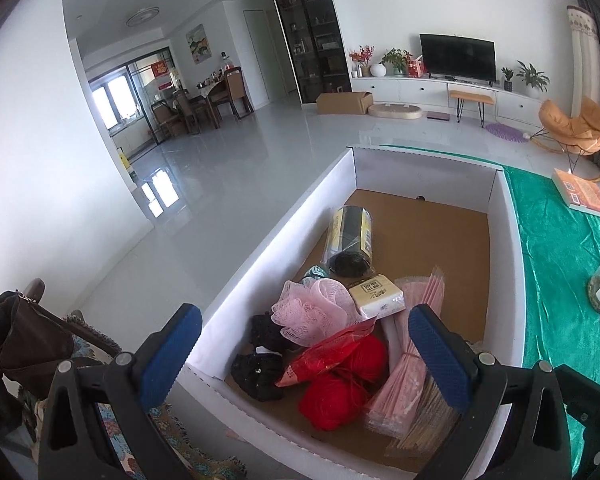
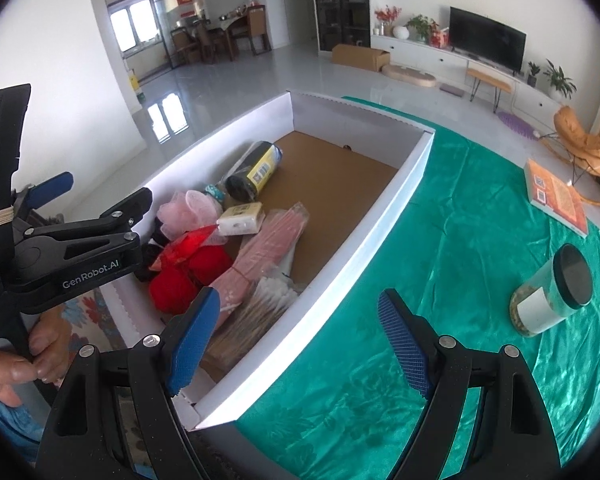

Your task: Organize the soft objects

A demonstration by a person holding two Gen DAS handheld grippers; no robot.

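Note:
A white cardboard box [image 1: 268, 240] [image 2: 380, 216] sits on a green cloth and holds soft things: a pink mesh sponge [image 1: 316, 308] [image 2: 188, 208], red yarn balls [image 1: 340, 392] [image 2: 188, 272], black fabric pieces [image 1: 260, 364], a red packet [image 1: 328, 352], a tissue pack [image 1: 378, 294] [image 2: 240, 216], pink paper bundles [image 1: 408, 352] [image 2: 260, 252] and a black roll [image 1: 350, 240] [image 2: 254, 172]. My left gripper [image 1: 304, 356] is open and empty, low over the box's near end; it also shows in the right wrist view [image 2: 96, 196]. My right gripper [image 2: 300, 344] is open and empty above the box's right wall and the cloth.
The green cloth [image 2: 460, 240] covers the table right of the box. On it lie an orange book [image 2: 556, 196] [image 1: 584, 196] and a jar with a black lid [image 2: 556, 292] on its side. A patterned cloth [image 1: 172, 432] and a dark bag [image 1: 24, 340] are at the left.

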